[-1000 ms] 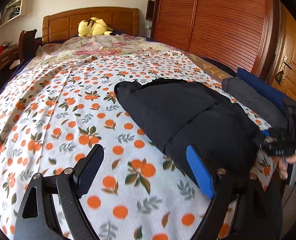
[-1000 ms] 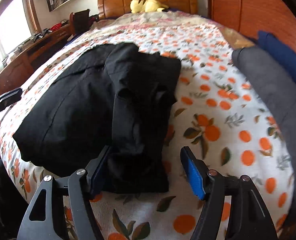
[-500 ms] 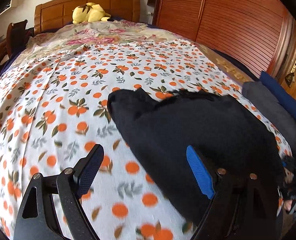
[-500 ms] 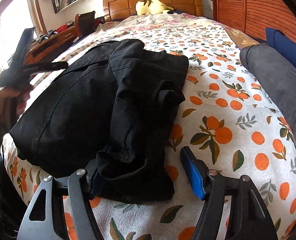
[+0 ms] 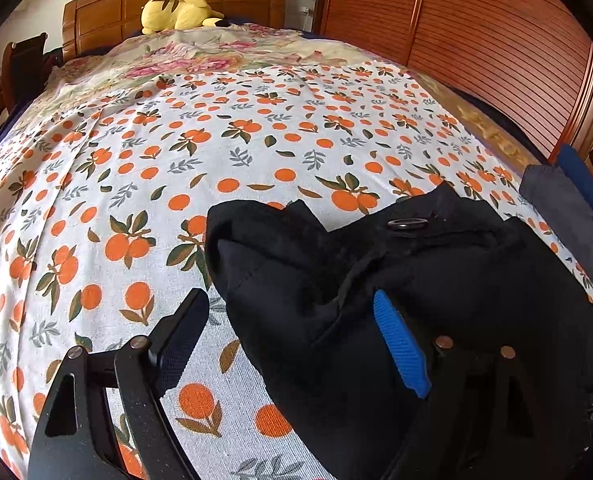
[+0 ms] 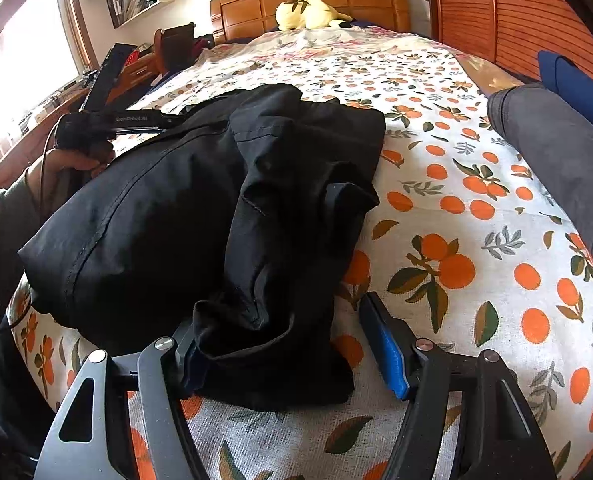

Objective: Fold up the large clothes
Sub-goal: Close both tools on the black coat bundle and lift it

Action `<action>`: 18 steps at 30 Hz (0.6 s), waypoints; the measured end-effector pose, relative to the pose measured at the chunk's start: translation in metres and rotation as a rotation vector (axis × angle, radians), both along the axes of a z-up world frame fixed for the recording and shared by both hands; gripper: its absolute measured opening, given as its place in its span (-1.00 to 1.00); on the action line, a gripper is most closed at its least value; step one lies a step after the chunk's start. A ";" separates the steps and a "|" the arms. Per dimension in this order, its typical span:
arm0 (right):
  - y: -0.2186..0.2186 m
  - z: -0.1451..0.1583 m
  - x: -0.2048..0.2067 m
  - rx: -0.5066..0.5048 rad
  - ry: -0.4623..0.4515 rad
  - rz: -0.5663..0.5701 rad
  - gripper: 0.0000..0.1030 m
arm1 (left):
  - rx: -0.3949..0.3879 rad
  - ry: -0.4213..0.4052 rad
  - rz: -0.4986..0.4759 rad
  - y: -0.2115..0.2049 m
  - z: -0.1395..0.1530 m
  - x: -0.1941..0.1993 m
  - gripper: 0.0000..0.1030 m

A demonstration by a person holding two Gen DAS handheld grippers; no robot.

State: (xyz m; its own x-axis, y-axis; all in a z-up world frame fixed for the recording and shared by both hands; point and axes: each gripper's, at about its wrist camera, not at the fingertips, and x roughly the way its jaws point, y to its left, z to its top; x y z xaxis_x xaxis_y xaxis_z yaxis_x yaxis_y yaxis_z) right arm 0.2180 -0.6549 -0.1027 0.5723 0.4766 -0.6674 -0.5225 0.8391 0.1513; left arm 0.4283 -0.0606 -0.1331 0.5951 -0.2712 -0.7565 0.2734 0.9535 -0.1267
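A large black garment [image 5: 376, 292] lies bunched on the orange-print bed sheet [image 5: 176, 168]. A dark round button [image 5: 407, 224] shows near its top edge. My left gripper [image 5: 292, 332] is open, its jaws straddling the garment's left edge. In the right wrist view the same garment [image 6: 200, 208] fills the middle. My right gripper [image 6: 280, 344] is open, with the garment's near folded end lying between its jaws. The left gripper [image 6: 136, 120] shows there at the garment's far left side, held by a hand.
A grey folded garment [image 6: 552, 152] and a blue one [image 6: 580, 84] lie at the bed's right edge. A yellow plush toy [image 5: 178, 10] sits by the headboard. A wooden wardrobe [image 5: 476, 32] stands on the right, a desk [image 6: 36, 120] on the left.
My left gripper has moved in over the garment's left edge from farther back. My right gripper has moved forward so that the garment's near end sits between its jaws.
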 end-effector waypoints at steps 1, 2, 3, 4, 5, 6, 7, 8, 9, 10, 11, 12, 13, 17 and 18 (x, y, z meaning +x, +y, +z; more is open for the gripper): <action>0.001 0.000 0.000 0.003 0.003 0.004 0.27 | -0.003 0.002 0.000 0.000 -0.001 0.000 0.66; 0.001 0.001 0.000 0.006 0.006 0.009 0.19 | -0.007 0.003 -0.001 0.000 -0.001 0.001 0.63; 0.001 0.001 0.000 0.012 0.010 0.019 0.05 | -0.016 0.008 -0.005 0.001 -0.002 0.002 0.61; 0.002 0.001 0.000 0.020 0.016 0.031 -0.01 | -0.029 0.015 -0.011 0.001 -0.002 0.002 0.54; 0.002 0.001 0.000 0.022 0.018 0.035 -0.08 | -0.040 0.021 -0.015 0.001 -0.003 0.002 0.49; 0.002 0.001 0.000 0.026 0.020 0.040 -0.19 | -0.051 0.027 -0.017 0.002 -0.003 0.002 0.46; 0.001 0.000 0.001 0.047 0.035 0.054 -0.26 | -0.063 0.033 -0.024 0.002 -0.003 0.002 0.34; -0.001 0.000 0.002 0.061 0.044 0.057 -0.32 | -0.075 0.045 -0.029 0.001 -0.003 0.002 0.24; -0.001 0.000 0.002 0.068 0.045 0.061 -0.38 | -0.085 0.057 -0.031 0.001 -0.002 0.001 0.17; -0.002 0.001 0.002 0.073 0.043 0.065 -0.42 | -0.087 0.060 -0.038 0.000 -0.001 0.000 -0.02; -0.003 0.001 0.002 0.090 0.046 0.062 -0.50 | -0.081 0.059 -0.044 -0.002 0.001 -0.001 -0.18; -0.005 0.001 0.003 0.112 0.053 0.058 -0.56 | -0.061 0.052 -0.045 -0.005 0.004 -0.003 -0.27; -0.008 0.002 0.003 0.134 0.059 0.055 -0.58 | -0.024 0.039 -0.040 -0.008 0.007 -0.006 -0.57; -0.020 0.007 0.001 0.226 0.056 0.042 -0.65 | 0.043 -0.006 -0.039 -0.012 0.023 -0.020 -0.72; -0.022 0.010 -0.002 0.230 0.041 0.041 -0.66 | 0.047 -0.020 -0.040 -0.011 0.027 -0.024 -0.73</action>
